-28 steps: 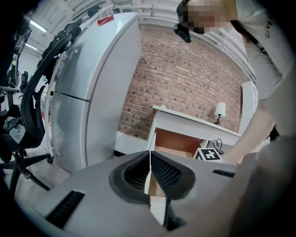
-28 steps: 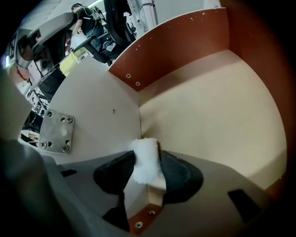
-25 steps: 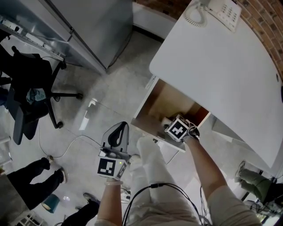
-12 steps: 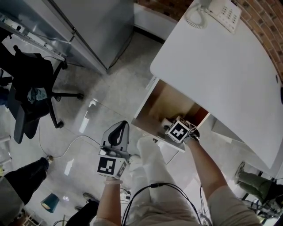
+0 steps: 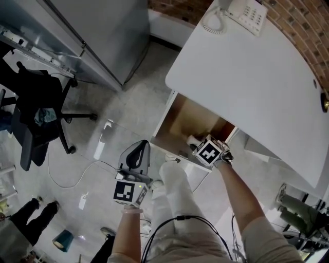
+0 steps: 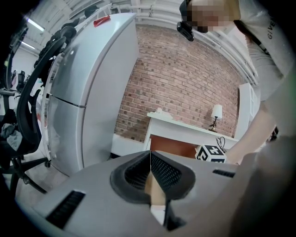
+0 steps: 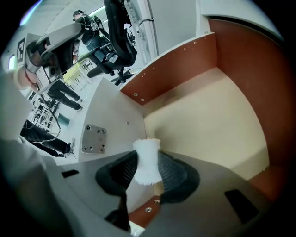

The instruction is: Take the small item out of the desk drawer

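The desk drawer point(image 5: 177, 120) stands pulled out under the white desk point(image 5: 247, 77), and its wooden floor point(image 7: 208, 120) looks bare. My right gripper point(image 5: 194, 142) is at the drawer's front corner. It is shut on a small white item point(image 7: 147, 161), a short fuzzy-edged roll that sticks up between the pads. In the head view the item point(image 5: 190, 139) shows as a white spot just ahead of the marker cube. My left gripper point(image 5: 141, 147) hangs over the floor, left of the drawer. Its jaws point(image 6: 150, 173) are shut with nothing in them.
A telephone point(image 5: 241, 7) sits on the desk's far end by the brick wall. A tall grey cabinet point(image 5: 103, 31) stands to the left, with a black office chair point(image 5: 38, 108) beyond it. Cables lie on the floor, and a person's feet point(image 5: 31, 210) show at lower left.
The right gripper stays at the drawer's front with the white item between its jaws. The person at lower left has walked further out of view. The left gripper has barely moved.
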A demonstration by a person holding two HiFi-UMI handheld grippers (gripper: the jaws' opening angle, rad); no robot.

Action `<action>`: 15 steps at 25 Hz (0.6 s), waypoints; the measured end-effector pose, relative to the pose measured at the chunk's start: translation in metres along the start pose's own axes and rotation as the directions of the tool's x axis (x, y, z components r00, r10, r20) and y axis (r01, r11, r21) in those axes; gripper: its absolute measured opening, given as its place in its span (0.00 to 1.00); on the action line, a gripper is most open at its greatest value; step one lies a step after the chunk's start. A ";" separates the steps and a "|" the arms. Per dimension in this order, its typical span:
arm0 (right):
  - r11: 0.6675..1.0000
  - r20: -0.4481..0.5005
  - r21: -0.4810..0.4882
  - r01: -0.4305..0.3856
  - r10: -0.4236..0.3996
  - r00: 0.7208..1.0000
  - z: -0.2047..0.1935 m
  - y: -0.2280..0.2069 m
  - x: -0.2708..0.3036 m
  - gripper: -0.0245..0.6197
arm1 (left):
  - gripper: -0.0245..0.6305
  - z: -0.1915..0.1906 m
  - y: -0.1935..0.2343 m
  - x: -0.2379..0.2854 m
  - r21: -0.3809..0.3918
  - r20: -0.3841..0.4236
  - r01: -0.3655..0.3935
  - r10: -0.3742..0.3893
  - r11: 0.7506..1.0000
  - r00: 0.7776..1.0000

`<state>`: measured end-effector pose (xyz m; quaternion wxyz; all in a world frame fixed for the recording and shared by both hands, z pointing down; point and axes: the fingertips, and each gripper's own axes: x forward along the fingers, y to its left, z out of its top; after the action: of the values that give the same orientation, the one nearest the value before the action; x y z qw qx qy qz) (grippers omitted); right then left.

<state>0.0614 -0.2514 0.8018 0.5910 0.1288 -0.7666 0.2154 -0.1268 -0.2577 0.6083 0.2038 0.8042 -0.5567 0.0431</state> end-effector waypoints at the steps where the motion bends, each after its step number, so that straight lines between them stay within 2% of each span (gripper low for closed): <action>1: 1.000 0.010 0.009 0.004 -0.004 1.000 0.001 0.000 -0.005 0.27 | 0.04 0.003 -0.002 0.000 0.003 0.001 0.005 -0.005 1.000 1.000; 8: 0.996 0.101 0.078 0.039 -0.047 0.994 0.006 0.001 -0.042 0.27 | 0.04 0.018 -0.016 0.002 0.031 0.003 0.042 -0.042 0.999 0.999; 15: 0.984 0.220 0.164 0.075 -0.110 0.969 0.005 0.002 -0.080 0.27 | 0.04 0.027 -0.031 0.002 0.065 0.006 0.079 -0.080 0.995 0.997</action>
<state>0.0776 -0.2563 0.7231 0.4967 0.2337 -0.8036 0.2299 -0.1020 -0.2600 0.5754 0.1766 0.8320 -0.5235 0.0494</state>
